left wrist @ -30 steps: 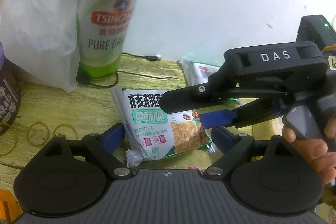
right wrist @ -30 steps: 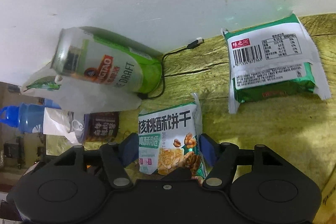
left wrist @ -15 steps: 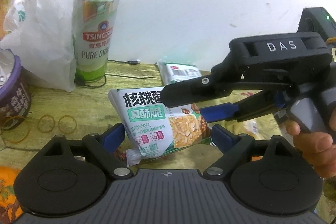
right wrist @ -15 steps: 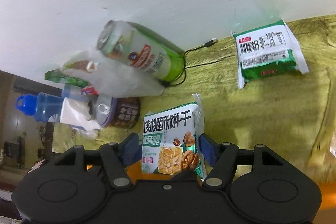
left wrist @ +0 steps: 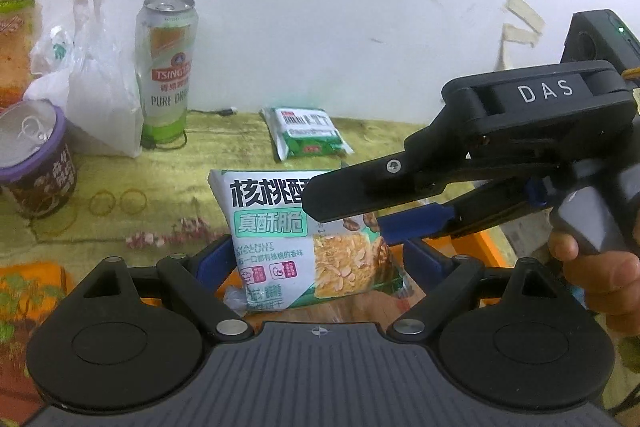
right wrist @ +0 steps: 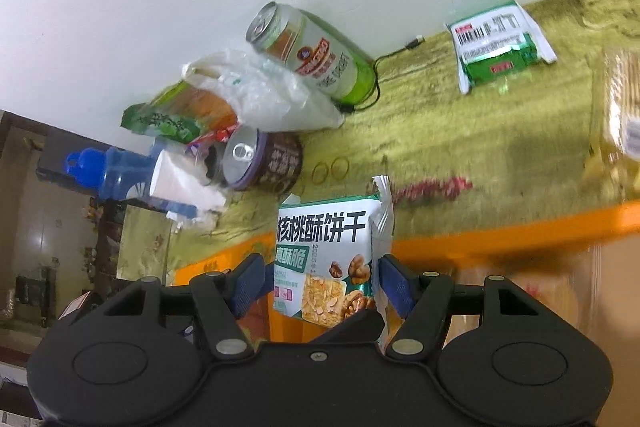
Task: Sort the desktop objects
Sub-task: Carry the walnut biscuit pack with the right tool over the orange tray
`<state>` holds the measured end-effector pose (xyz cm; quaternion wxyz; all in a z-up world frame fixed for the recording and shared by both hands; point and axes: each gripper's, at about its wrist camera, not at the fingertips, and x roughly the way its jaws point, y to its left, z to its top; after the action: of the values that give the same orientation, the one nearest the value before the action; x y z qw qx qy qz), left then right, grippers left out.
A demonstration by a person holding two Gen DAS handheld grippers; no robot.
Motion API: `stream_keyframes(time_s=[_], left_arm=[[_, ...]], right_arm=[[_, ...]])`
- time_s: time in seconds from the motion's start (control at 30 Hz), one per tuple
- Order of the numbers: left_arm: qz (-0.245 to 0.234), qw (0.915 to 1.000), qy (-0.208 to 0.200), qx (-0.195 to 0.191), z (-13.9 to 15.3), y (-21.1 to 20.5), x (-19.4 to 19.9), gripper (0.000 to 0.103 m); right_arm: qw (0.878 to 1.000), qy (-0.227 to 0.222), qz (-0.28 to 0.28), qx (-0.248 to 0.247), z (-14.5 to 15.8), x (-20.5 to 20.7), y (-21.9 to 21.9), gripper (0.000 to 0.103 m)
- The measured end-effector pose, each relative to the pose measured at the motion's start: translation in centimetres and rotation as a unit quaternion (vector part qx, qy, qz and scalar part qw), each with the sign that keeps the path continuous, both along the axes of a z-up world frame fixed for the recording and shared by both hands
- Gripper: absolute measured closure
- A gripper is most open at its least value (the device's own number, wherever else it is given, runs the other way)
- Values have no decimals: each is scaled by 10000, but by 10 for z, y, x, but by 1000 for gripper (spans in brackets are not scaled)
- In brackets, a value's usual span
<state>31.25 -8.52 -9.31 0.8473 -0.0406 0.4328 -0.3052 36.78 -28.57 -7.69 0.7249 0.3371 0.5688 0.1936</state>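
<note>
1. Packet of walnut biscuits (left wrist: 296,235), printed "WALNUT BISCUITS" under large Chinese characters, hangs above the worktop (left wrist: 168,179), clamped by the right hand-held gripper (right wrist: 320,287) across its narrow sides.
2. Left hand-held gripper (left wrist: 316,259) has its blue fingers (left wrist: 214,261) spread apart on either side of the packet, not pressing it.
3. Beer can (left wrist: 166,67) behind and left of the packet reads "TSING…" and "PURE DR…"; the right wrist view shows "DRAFT".
4. Green-and-white snack pack (left wrist: 306,135) lies behind the packet, barcode up, print too small to read.
5. Purple-rimmed can (left wrist: 34,155) left of the packet carries Chinese writing I cannot read.
6. Left wrist view alone shows "DAS" on the right tool's body and the person's hand (left wrist: 596,267) gripping it.
7. Right wrist view alone shows a blue bottle (right wrist: 108,171) far left of the packet.
</note>
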Motion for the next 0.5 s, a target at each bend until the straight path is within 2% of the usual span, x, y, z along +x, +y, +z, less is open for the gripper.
stream_keyframes(time_s=[0.5], left_arm=[[-480, 9984, 176, 226, -5, 18, -65, 13]], right_arm=[[9996, 238, -106, 114, -8, -72, 13, 40]])
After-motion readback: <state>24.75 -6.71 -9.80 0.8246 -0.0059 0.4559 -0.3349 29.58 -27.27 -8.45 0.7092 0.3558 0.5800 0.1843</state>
